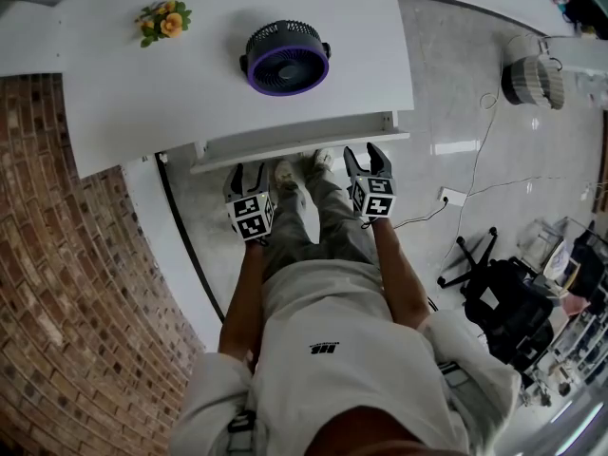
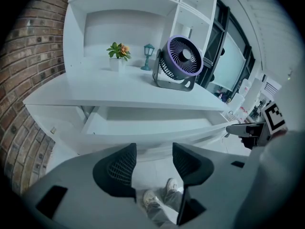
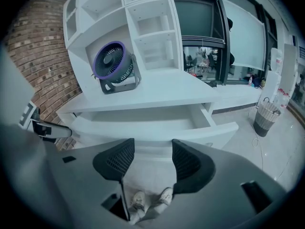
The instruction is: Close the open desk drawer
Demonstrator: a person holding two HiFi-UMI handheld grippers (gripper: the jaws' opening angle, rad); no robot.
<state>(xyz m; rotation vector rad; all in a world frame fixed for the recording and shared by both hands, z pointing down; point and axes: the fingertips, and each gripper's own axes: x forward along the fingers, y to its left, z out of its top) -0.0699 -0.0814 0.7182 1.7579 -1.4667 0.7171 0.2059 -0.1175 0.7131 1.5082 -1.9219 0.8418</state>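
— Drawer (image 1: pixel 294 150)?
— Open, sticking out under desk (image 1: pixel 142 84) front edge, just ahead of both jaw pairs.
— Jaws?
— Left gripper (image 1: pixel 249 171), right gripper (image 1: pixel 365 155): spread apart, gripping nothing.

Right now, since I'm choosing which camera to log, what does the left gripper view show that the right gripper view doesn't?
Only the left gripper view shows a potted flower and a small lantern on the desk. Only the right gripper view shows a waste basket on the floor. Both show the purple fan and the open drawer.
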